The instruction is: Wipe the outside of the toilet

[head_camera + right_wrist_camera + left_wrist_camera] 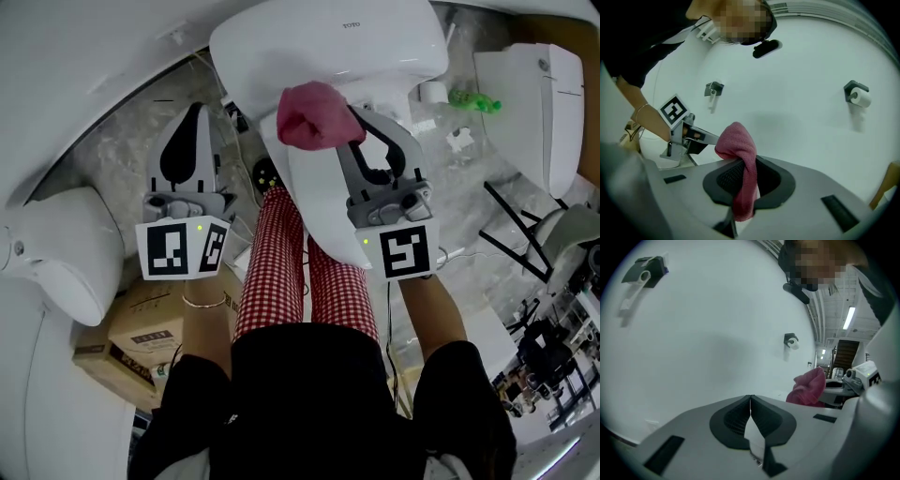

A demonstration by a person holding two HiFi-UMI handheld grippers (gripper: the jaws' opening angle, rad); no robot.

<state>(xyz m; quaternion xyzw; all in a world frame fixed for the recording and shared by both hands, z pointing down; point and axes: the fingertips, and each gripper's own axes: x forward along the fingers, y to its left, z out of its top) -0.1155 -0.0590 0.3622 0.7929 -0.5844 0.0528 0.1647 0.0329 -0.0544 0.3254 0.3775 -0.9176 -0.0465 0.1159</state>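
The white toilet (pixel 328 37) stands at the top middle of the head view, its pedestal running down toward my legs. A pink cloth (pixel 314 114) is bunched against the toilet's front, below the lid. My right gripper (pixel 356 120) is shut on the cloth; in the right gripper view the cloth (pixel 740 159) hangs folded between the shut jaws of that gripper (pixel 745 166). My left gripper (pixel 193 117) is shut and empty, left of the toilet and apart from it. In the left gripper view that gripper (pixel 750 400) shows its jaws closed together, with the pink cloth (pixel 808 387) off to its right.
Another white toilet (pixel 56 244) sits at the left and a white fixture (pixel 544 103) at the right. Cardboard boxes (pixel 141 328) lie by my left leg. Cables and a green item (pixel 469 98) lie on the marble floor. A toilet roll holder (pixel 858 96) hangs on the wall.
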